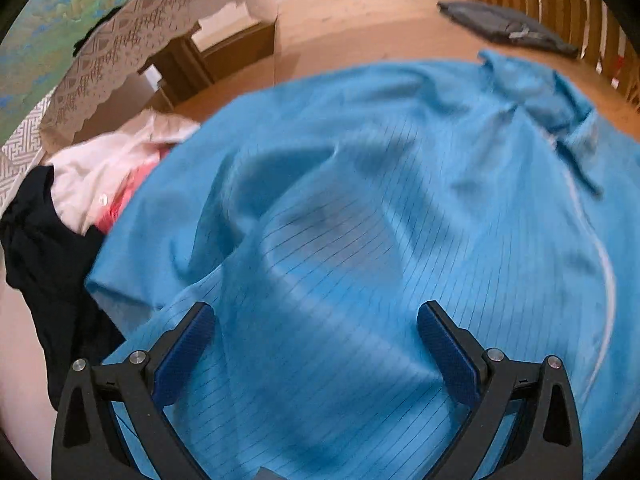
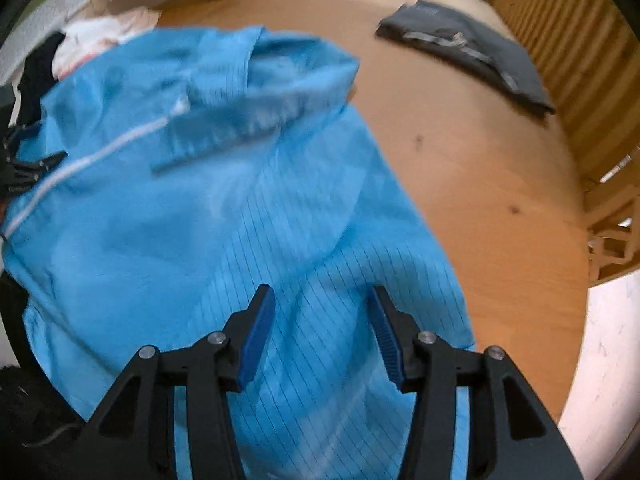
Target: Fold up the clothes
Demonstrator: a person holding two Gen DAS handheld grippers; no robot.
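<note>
While both your left gripper [image 1: 316, 320] and right gripper [image 2: 322, 308] hover with jaws spread and empty, the blue pinstriped jacket [image 1: 380, 208] lies rumpled on the wooden table [image 2: 480, 168], its length running away from you, collar [image 2: 256, 116] at the far end.

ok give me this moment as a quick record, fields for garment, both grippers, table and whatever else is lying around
garment: blue garment, rumpled, unfolded, spread on table
left gripper: open, over the blue fabric
right gripper: open, over the blue fabric
table: wooden table
already folded: grey garment, far side, apart from the blue one
waiting pile: white clothing and dark clothing, at the blue garment's left
</note>
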